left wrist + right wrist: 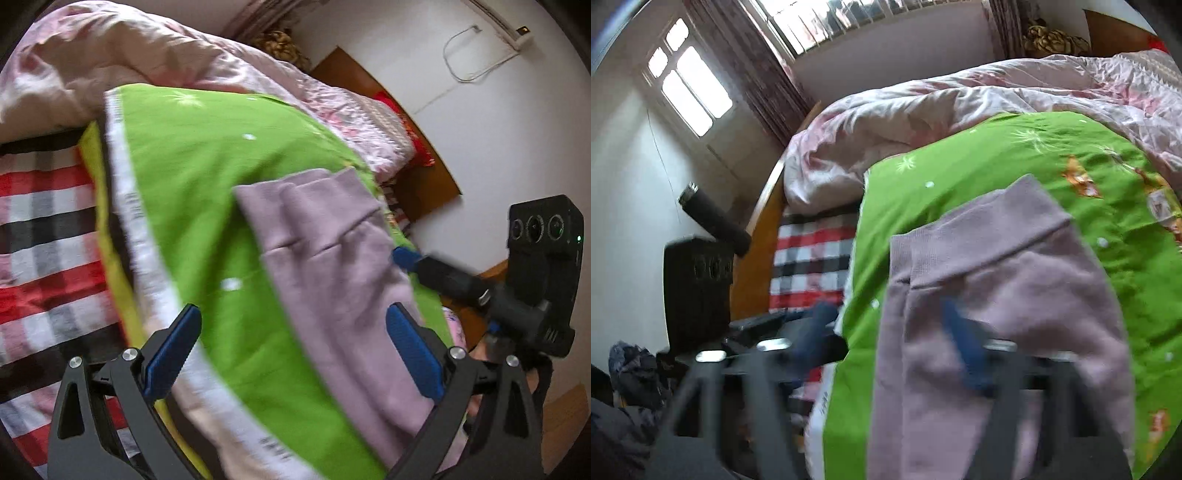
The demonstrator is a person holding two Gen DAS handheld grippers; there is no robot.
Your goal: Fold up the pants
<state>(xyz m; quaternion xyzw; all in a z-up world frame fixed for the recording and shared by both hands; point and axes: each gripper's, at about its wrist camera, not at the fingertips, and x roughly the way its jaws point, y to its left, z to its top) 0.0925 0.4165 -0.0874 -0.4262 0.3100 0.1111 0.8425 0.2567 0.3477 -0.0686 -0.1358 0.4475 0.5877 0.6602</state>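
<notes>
Mauve pants (332, 258) lie folded on a green blanket (207, 177), waistband toward the far side. My left gripper (293, 350) hovers open over the near end: its right pad is above the pants, its left pad above the blanket's white border. At the pants' right edge shows a blue fingertip (404, 257) of the other gripper. In the blurred right wrist view, my right gripper (892, 343) is open above the pants (1015, 295). One finger is over the fabric, the other off its left edge. Nothing is pinched.
A crumpled pink floral quilt (110, 62) is heaped behind the blanket. A red, black and white plaid sheet (40, 229) lies to the left. A wooden bed frame (757, 251) and a white wall (498, 129) border the bed. Dark clothes (631, 369) lie beside it.
</notes>
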